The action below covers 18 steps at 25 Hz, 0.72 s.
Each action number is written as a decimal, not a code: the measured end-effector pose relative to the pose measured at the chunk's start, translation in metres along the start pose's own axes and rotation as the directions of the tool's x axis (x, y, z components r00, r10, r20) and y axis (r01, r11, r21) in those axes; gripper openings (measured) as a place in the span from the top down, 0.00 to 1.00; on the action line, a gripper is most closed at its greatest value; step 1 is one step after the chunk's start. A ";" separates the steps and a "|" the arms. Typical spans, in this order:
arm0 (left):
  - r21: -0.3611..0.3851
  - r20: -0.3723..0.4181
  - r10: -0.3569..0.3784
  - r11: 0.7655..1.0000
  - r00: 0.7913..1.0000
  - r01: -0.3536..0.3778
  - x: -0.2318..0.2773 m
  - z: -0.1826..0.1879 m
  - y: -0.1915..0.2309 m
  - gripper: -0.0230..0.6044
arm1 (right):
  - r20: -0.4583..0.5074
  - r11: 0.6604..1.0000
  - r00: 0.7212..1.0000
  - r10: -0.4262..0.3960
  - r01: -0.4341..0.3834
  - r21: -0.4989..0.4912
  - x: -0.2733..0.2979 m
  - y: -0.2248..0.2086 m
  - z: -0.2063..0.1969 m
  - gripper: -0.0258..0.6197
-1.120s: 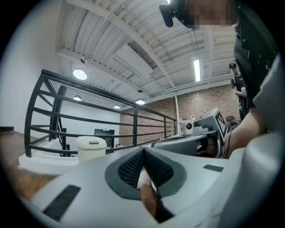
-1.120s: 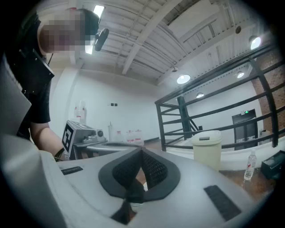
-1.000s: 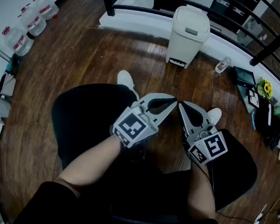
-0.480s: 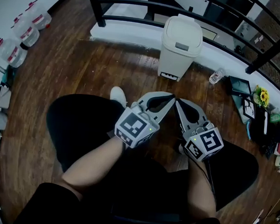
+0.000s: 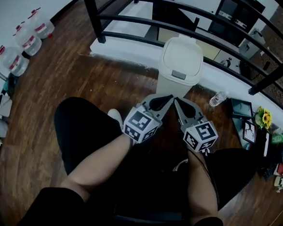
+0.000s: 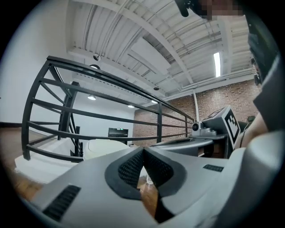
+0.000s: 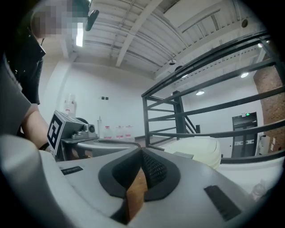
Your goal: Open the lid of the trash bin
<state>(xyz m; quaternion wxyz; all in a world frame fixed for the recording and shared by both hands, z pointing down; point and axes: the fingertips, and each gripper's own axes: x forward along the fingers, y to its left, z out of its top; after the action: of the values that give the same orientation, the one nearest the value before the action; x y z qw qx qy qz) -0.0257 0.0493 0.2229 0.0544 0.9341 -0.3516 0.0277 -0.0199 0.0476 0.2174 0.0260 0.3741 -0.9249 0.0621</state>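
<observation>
head view, looking steeply down: a cream plastic bin [image 5: 180, 64] stands on a wood floor [image 5: 62, 75] at 12 o'clock, against a black railing [image 5: 138, 24], with its lid [image 5: 182, 51] down

the left hand-held gripper [image 5: 168, 98] and right hand-held gripper [image 5: 176, 100] sit side by side at centre, tips pointing to 12 o'clock, near the bin's front but apart from it; each has its jaws pressed together with nothing between them

a small bottle [image 5: 219, 98] lies on the floor at 2 o'clock

the bin looks light, stiff and smooth, so it may slide or tip if shoved; the likeliest place to take hold is the grey tab [image 5: 178, 75] on the lid's near edge, pressed or lifted gently while the other hand-held gripper steadies the body
</observation>
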 end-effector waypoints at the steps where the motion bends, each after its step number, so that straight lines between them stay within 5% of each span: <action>1: -0.005 -0.003 0.004 1.000 1.000 -0.004 0.011 -0.002 0.007 0.90 | 0.000 1.000 1.000 -0.001 0.001 0.008 0.007 -0.012 -0.003 0.94; 7: 0.011 -0.082 -0.010 1.000 0.997 0.011 0.064 -0.031 0.043 0.90 | -0.026 1.000 1.000 -0.009 0.009 0.006 0.043 -0.071 -0.025 0.94; 18: -0.110 -0.185 -0.007 0.994 0.983 -0.014 0.104 -0.123 0.084 0.90 | -0.091 0.992 0.996 -0.011 0.023 0.124 0.086 -0.119 -0.111 0.94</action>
<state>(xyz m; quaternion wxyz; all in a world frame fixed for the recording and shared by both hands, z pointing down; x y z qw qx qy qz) -0.0048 -0.0670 0.3612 0.1385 0.9225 -0.3476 0.0951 0.0009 -0.0814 0.3471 0.0445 0.3797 -0.9139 0.1365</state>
